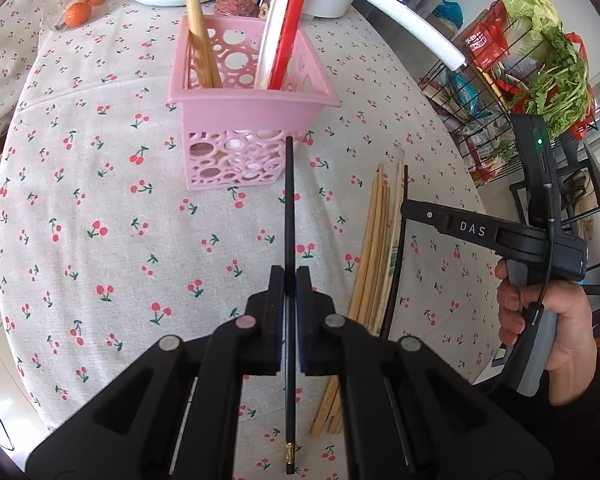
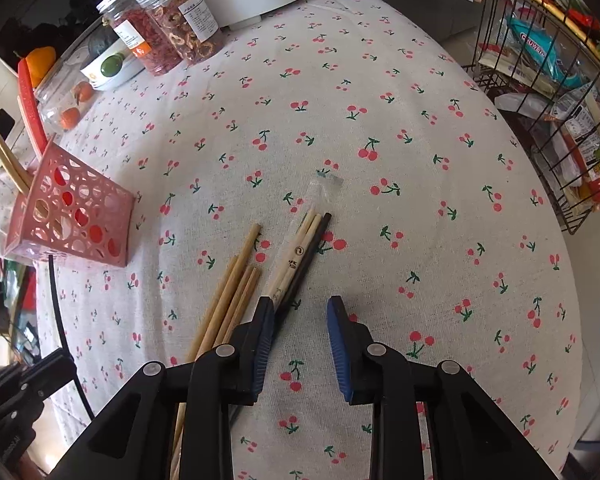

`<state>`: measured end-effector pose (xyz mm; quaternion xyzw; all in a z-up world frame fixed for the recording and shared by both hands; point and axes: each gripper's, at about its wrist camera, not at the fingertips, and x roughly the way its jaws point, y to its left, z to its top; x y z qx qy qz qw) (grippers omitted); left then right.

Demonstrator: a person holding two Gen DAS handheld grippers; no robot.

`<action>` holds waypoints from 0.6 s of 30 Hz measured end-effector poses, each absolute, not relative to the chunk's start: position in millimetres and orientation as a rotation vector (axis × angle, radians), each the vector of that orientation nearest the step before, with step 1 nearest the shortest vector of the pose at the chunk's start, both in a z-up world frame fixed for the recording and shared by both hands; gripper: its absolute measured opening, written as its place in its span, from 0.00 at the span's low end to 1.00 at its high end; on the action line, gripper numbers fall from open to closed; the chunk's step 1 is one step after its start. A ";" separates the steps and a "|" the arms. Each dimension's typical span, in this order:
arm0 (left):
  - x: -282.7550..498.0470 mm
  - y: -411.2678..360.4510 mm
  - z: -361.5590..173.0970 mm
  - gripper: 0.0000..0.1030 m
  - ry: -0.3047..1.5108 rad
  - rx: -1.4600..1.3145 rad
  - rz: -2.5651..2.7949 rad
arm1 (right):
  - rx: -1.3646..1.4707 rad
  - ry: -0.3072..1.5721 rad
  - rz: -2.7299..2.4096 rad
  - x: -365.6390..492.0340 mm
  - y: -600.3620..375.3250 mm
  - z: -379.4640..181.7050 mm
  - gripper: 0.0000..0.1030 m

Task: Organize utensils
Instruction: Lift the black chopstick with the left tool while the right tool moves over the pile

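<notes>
Your bench (image 2: 380, 80) wears a cherry-print cloth, with the pink basket (image 1: 252, 92) standing on it holding chopsticks and ladles. Loose wooden chopsticks (image 2: 228, 304) lie beside your right claw (image 2: 300, 308), whose jaws stand apart, empty. Your left claw (image 1: 290, 280) is clamped on a black chopstick (image 1: 289, 200).

Home kitchen: vegetable rack (image 1: 540, 60), food jars (image 2: 168, 28)
</notes>
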<state>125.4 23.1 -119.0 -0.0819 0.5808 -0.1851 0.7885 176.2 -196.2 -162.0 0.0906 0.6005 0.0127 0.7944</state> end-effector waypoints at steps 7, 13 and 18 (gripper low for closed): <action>122.5 17.8 -119.0 0.06 1.253 -0.170 -0.406 | 0.133 1.306 -0.004 170.2 -193.4 -161.5 0.23; 122.5 16.9 -120.2 0.06 1.255 -0.161 -0.401 | -0.048 1.297 0.003 168.4 -162.8 -164.7 0.30; 119.5 22.2 -121.0 0.06 1.250 -0.160 -0.385 | 0.017 1.311 0.054 171.1 -178.7 -164.3 0.26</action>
